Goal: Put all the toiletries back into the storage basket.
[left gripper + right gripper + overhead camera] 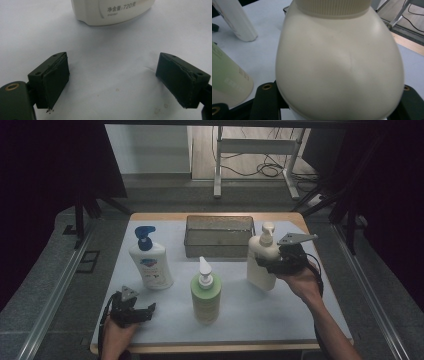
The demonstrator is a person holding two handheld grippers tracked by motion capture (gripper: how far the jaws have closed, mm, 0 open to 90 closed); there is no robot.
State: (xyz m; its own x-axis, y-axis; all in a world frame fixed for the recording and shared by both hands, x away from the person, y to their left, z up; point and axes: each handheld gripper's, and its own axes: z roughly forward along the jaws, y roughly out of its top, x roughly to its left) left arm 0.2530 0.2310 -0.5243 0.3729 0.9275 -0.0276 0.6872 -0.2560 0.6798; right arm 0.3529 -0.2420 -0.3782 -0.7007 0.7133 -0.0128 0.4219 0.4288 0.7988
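A cream pump bottle [260, 262] stands at the right of the white mat [250, 320], leaning slightly. My right gripper [270, 266] is shut on its body from the right side. In the right gripper view the cream bottle [337, 62] bulges between the two black jaws of my right gripper [337, 105]. My left gripper [145, 311] rests low at the front left, open, with nothing between its fingers. In the left gripper view the left gripper [113, 82] has bare mat between its jaws, and the base of a white bottle [110, 11] lies ahead.
A white bottle with a blue pump [150, 262] stands at the left. A green pump bottle [206, 295] stands at the front middle. A grey mesh basket [219, 245] sits at the back centre. The table's wooden edge [215, 347] runs along the front.
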